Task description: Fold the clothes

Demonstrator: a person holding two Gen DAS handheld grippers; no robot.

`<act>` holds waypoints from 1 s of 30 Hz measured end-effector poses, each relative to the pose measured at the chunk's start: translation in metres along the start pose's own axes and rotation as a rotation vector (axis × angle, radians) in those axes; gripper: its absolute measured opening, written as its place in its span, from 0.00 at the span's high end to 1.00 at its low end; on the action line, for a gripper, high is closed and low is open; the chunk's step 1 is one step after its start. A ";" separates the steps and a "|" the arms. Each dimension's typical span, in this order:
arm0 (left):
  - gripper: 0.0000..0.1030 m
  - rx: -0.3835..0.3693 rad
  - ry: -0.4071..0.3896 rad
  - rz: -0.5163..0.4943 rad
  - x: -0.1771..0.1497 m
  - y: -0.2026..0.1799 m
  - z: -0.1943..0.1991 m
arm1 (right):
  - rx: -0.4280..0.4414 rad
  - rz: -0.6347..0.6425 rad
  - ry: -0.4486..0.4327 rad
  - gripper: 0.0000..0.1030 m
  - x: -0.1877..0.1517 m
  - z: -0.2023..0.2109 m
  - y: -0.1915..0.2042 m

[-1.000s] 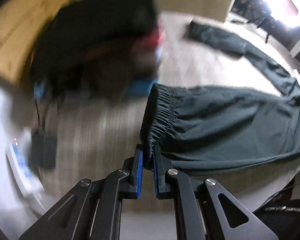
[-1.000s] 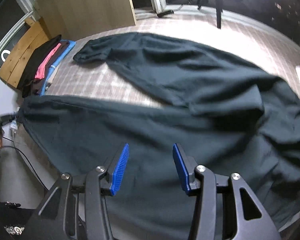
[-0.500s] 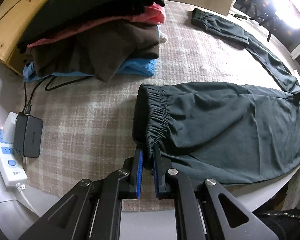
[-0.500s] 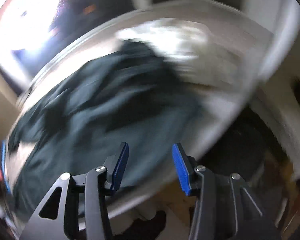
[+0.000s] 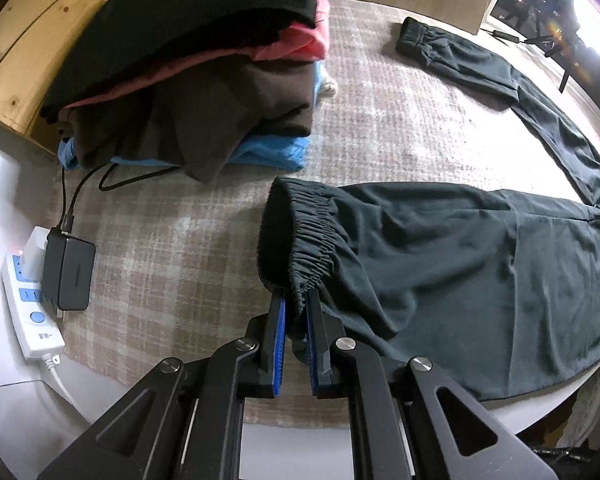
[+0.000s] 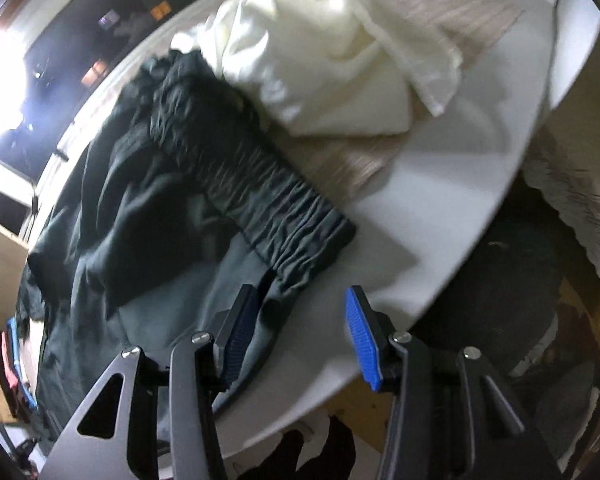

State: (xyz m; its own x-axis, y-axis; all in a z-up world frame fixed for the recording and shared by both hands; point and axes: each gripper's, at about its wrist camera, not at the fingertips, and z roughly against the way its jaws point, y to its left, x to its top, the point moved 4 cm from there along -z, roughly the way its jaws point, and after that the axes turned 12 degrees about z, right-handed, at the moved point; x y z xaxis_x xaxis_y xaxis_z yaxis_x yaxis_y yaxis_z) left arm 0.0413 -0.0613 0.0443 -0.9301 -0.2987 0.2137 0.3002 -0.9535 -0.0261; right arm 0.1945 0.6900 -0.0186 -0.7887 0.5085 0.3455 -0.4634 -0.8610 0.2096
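Trousers (image 5: 480, 264): dark pair being spread across the checked tablecloth (image 5: 172, 248).
Left gripper (image 5: 296, 312): being kept clenched on the elastic ankle cuff (image 5: 300, 232).
Right gripper (image 6: 300, 320): being held released above the waistband (image 6: 284, 216), nothing grasped.
Risk: cuff is being pinched only at its edge, so a pull could free it; waistband could bunch.

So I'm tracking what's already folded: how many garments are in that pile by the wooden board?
4 show: a black one on top, a pink one under it, a dark brown one below, and a blue one at the bottom. More may be hidden inside.
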 end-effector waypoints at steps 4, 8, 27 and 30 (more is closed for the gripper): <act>0.92 -0.013 -0.009 -0.001 0.002 -0.009 0.003 | 0.029 0.021 -0.016 0.60 0.001 -0.001 0.010; 0.92 -0.024 -0.018 -0.007 0.002 -0.015 0.007 | 0.036 0.041 -0.070 0.93 -0.001 0.006 0.015; 0.92 -0.042 -0.050 0.075 -0.007 0.016 0.047 | 0.032 -0.122 -0.259 0.97 -0.036 0.109 -0.005; 0.92 -0.050 -0.032 0.091 -0.010 0.017 0.038 | 0.065 -0.177 -0.247 0.97 -0.040 0.102 -0.012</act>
State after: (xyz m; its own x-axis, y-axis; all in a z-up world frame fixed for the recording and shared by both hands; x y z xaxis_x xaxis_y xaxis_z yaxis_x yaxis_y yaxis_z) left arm 0.0638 -0.0729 0.0792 -0.8920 -0.3834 0.2396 0.3715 -0.9236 -0.0949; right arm 0.2727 0.6809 0.0579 -0.5721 0.6432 0.5090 -0.5513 -0.7610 0.3420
